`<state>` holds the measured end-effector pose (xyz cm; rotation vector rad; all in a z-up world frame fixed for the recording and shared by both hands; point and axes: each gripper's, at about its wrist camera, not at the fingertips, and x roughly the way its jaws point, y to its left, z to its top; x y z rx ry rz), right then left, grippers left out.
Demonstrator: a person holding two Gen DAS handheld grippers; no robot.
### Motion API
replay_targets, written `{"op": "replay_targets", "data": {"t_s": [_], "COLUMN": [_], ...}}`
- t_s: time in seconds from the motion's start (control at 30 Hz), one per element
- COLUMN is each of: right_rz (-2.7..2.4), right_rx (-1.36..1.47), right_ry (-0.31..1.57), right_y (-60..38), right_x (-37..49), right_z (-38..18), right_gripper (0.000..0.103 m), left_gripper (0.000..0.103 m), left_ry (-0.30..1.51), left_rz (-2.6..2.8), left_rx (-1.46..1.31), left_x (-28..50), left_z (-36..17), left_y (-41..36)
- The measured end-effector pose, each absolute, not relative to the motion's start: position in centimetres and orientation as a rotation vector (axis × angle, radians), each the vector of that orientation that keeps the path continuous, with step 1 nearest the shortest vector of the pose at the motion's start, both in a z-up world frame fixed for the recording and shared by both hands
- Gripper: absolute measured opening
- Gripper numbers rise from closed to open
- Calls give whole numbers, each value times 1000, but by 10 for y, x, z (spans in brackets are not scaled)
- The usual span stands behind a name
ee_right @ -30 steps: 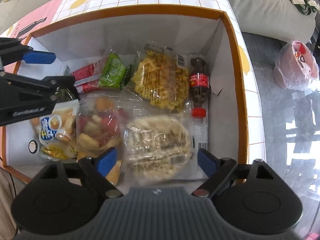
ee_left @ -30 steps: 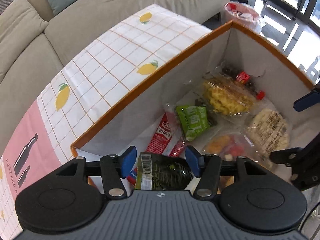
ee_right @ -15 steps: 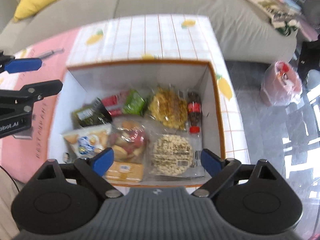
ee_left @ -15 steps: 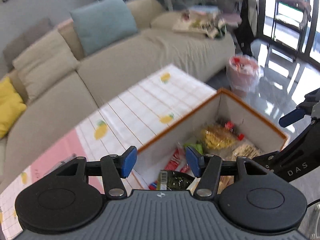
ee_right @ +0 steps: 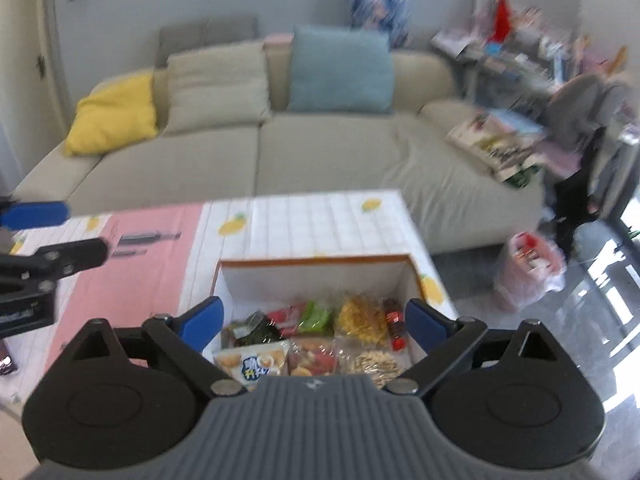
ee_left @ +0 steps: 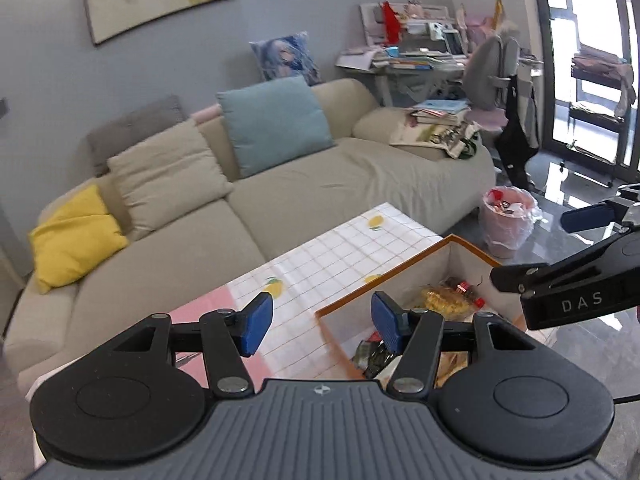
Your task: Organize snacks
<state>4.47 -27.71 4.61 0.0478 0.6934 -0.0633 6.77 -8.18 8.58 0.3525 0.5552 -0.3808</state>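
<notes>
An open white box with an orange rim [ee_right: 316, 258] stands on the table and holds several snack packs: a dark green pack [ee_right: 254, 326], a red pack [ee_right: 286, 314], a green pack [ee_right: 316, 312], yellow snacks [ee_right: 360, 316], a small cola bottle [ee_right: 396, 326] and a blue-and-white bag [ee_right: 256, 362]. The box also shows in the left wrist view [ee_left: 460, 258]. My left gripper [ee_left: 320, 322] is open and empty, high above the box's left corner. My right gripper [ee_right: 314, 322] is open and empty, high above the box.
The table wears a lemon-print cloth [ee_right: 320, 220] with a pink part [ee_right: 132, 272]. A beige sofa [ee_right: 260, 152] with cushions stands behind it. A pink bin with a bag [ee_right: 532, 264] sits on the floor at the right. A cluttered desk [ee_left: 416, 60] stands far back.
Both grippers have risen and pulled back from the box, tilting up so the sofa and room come into view. Both stayed open and empty. The snacks lie unmoved in the box.
</notes>
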Motion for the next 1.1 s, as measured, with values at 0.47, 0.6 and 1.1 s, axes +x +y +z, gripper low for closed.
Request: {"op": "replay_targets", "data": {"t_s": [0.47,0.6,1.1], "right_rz": [-111,-124,-136], "right_rx": [106,122,96], "right_ry": [557,577,730], "right_y": [-224,-214,-196], "right_x": [-56,-61,-42], "right_z": [25,7,-48], "right_gripper": [99,99,99], "left_gripper": [80,80,80], "left_ry": [510,568,721], "left_rz": [-266,-247,-215], "left_rx": [169,147,139], "left_x": [3,7,10], "left_z": [52,32,-16], "left_y": [-32,-23,-18]}}
